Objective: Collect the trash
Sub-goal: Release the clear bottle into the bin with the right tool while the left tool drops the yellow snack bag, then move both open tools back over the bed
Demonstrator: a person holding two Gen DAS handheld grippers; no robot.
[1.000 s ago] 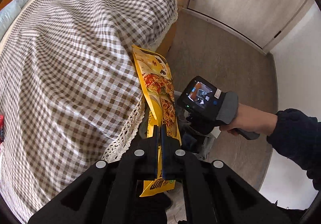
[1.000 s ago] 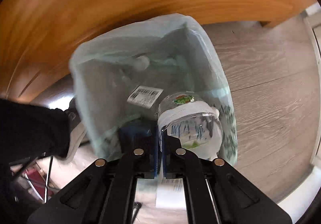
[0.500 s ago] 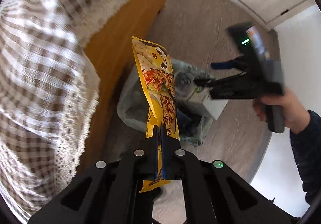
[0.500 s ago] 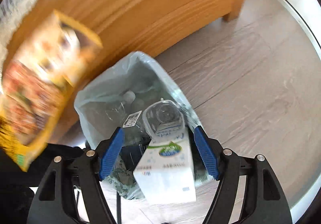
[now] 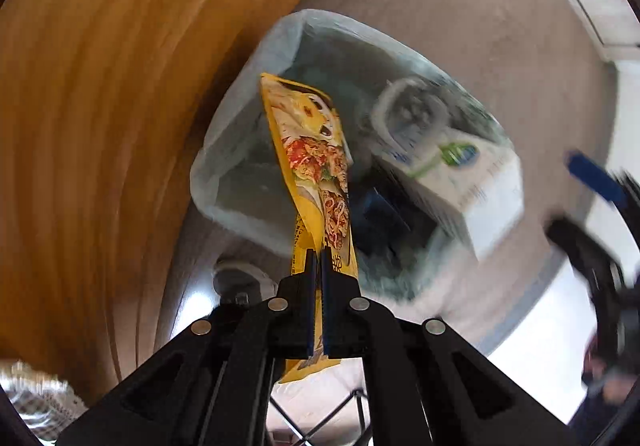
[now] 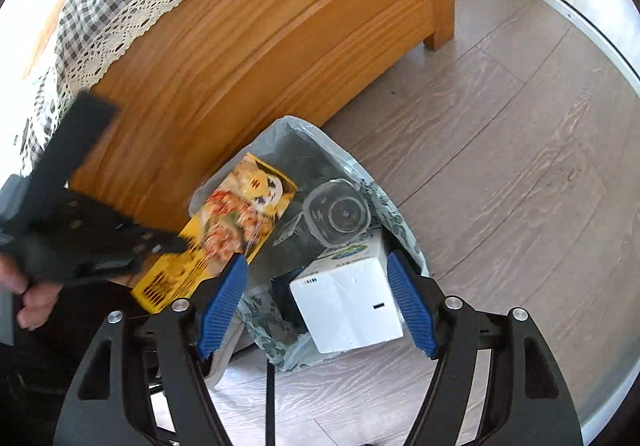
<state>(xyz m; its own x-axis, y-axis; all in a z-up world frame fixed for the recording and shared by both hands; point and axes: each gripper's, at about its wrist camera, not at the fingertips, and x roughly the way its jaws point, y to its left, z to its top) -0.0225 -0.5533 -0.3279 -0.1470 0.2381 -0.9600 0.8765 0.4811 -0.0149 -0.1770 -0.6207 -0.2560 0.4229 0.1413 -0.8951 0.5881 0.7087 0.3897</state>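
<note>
Right, left gripper has its fingers clamped flat on the lower end of the yellow noodle packet, which stands up ahead of the fingers with its free end over the mouth of the trash bag. The packet is not in the bag yet. Seen from the right wrist, the packet leans across the near-left rim of the bag.

The right gripper jaws have just been opening and now stand wide with nothing pressed between the blue pads. The white carton lies just ahead of and between the fingers, free of them, resting at the bag's near edge. The clear plastic tub sits further in, beyond the carton.

Risks from here, my read:
- The carton looks perched on the soft rim rather than fully down inside. If the bag wall sags it could roll out onto the floor.
- The bag is unsupported film, propped near the bed frame. If the packet drags on the rim while going in, it could fold the mouth shut or tip the bag.
- The packet is long and held by one end. Released too high or off-centre, it could catch the rim and slide outside.
- The two grippers are close over the same opening, so a clash is possible if the right one doesn't back off first.
</note>
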